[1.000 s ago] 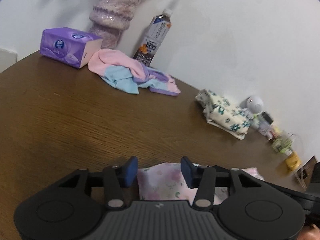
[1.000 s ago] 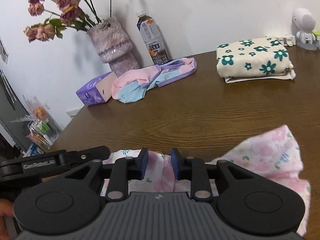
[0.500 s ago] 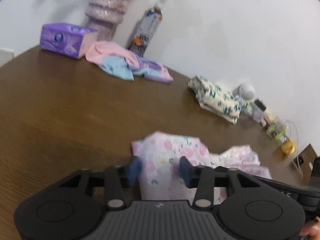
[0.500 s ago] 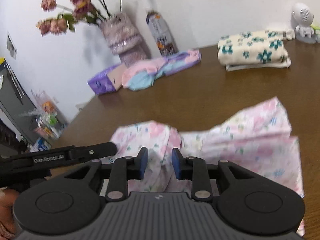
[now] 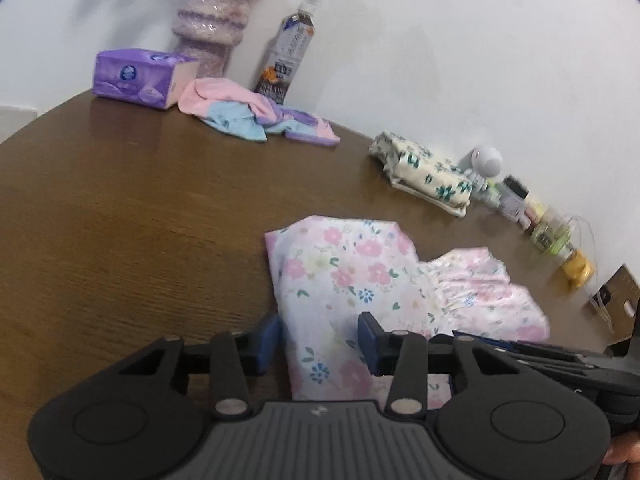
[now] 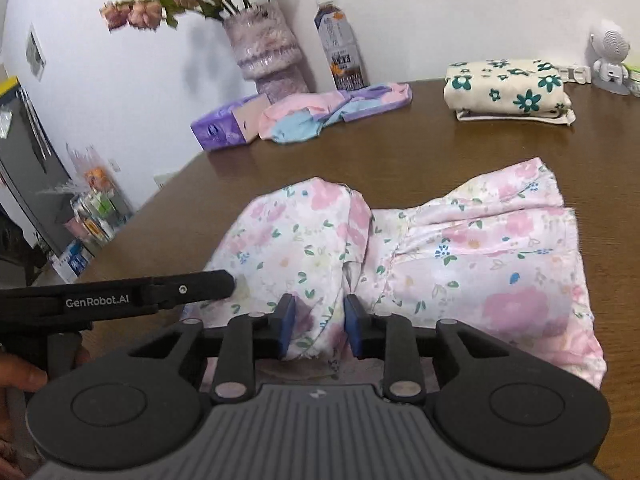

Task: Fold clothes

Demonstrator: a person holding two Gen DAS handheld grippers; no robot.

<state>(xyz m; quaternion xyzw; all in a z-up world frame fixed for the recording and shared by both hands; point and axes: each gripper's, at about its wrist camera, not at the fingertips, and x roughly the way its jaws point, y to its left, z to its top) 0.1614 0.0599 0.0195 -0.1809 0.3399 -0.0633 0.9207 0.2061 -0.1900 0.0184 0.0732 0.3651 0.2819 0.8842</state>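
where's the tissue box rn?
The purple tissue box sits at the table's far left edge near the wall in the left wrist view, in front of the fuzzy vase, touching the crumpled pink-and-blue garment.

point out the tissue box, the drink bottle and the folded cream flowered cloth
tissue box [image 5: 134,78]: left wrist view, purple side face
drink bottle [image 6: 340,54]: right wrist view, label on its body
folded cream flowered cloth [image 6: 506,88]: right wrist view, top face of the fold
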